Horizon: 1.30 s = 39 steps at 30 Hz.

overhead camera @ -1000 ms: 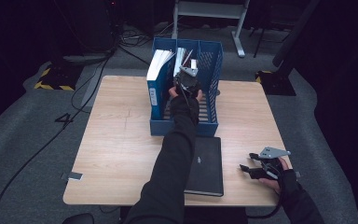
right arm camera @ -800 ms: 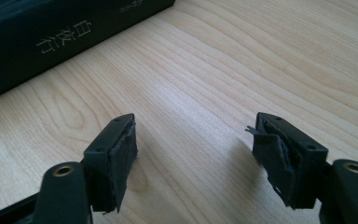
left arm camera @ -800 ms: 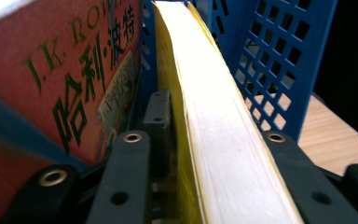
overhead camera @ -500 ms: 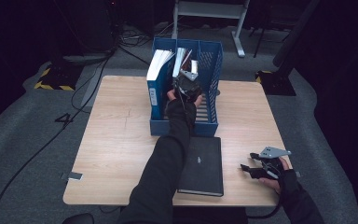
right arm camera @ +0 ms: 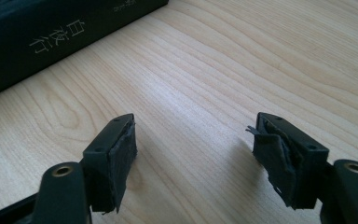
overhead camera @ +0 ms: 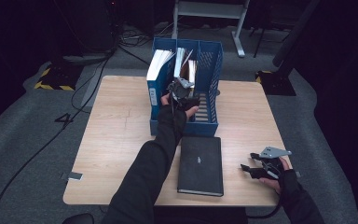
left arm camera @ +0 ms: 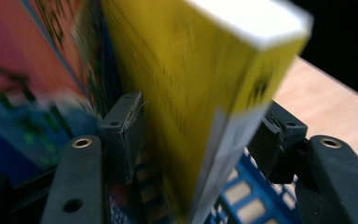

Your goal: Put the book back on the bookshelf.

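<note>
A yellow book (left arm camera: 182, 84) stands upright in the blue file rack (overhead camera: 210, 60) at the back of the table. My left gripper (overhead camera: 182, 90) reaches into the rack. In the left gripper view (left arm camera: 196, 135) its jaws have just been opening and now stand either side of the yellow book, with the pads no longer pressing on it. A black book (overhead camera: 200, 165) lies flat near the front edge, and its spine (right arm camera: 51, 32) carries pale lettering. My right gripper (overhead camera: 251, 171) rests open on the table to the right of the black book, nothing between its jaws (right arm camera: 193, 149).
Other books, one with a white page edge (overhead camera: 158, 63) and a colourful cover (left arm camera: 23, 70), stand in the rack's left slots. The wooden table (overhead camera: 116, 135) has bare room to the left of the arm. Cables cross the floor beyond it.
The left gripper has drawn back a little toward the near side of the rack and lower. The right hand has stayed put.
</note>
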{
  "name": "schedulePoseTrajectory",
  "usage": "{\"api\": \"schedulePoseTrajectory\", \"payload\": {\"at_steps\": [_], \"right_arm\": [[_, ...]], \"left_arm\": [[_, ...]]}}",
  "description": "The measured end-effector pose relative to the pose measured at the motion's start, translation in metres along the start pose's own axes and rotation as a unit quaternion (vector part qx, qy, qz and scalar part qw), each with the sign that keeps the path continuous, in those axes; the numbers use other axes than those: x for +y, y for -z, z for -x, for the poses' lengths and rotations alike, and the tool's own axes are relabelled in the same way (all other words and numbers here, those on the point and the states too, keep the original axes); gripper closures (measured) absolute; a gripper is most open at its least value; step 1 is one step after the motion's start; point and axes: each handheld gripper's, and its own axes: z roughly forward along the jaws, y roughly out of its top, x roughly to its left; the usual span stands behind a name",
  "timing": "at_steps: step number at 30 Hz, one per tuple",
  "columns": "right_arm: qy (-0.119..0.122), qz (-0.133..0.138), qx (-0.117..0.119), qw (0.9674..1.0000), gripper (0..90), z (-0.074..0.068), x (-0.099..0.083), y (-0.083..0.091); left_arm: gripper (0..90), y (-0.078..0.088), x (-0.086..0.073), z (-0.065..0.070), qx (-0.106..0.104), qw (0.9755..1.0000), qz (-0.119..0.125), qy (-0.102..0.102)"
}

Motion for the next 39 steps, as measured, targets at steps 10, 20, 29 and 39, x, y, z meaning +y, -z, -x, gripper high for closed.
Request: {"api": "schedulePoseTrajectory", "payload": {"at_steps": [10,20,29,39], "right_arm": [[-0.001,0.000,0.000,1.0000,30.1,0.000,0.000,0.000],[-0.004,0.001,-0.003,1.0000,29.6,0.001,0.000,0.000],[-0.004,0.001,-0.002,1.0000,29.7,0.001,0.000,0.000],[-0.003,0.001,-0.002,1.0000,29.9,0.001,0.000,0.000]], "left_arm": [[45.8,0.001,-0.026,0.003,-0.018,0.9969,-0.020,-0.073],[62.5,-0.008,-0.031,-0.001,-0.038,0.9956,-0.036,-0.077],[64.9,-0.021,-0.023,-0.006,-0.019,0.9977,-0.040,-0.051],[66.1,-0.030,-0.018,-0.003,0.009,0.9984,-0.039,-0.040]]}}
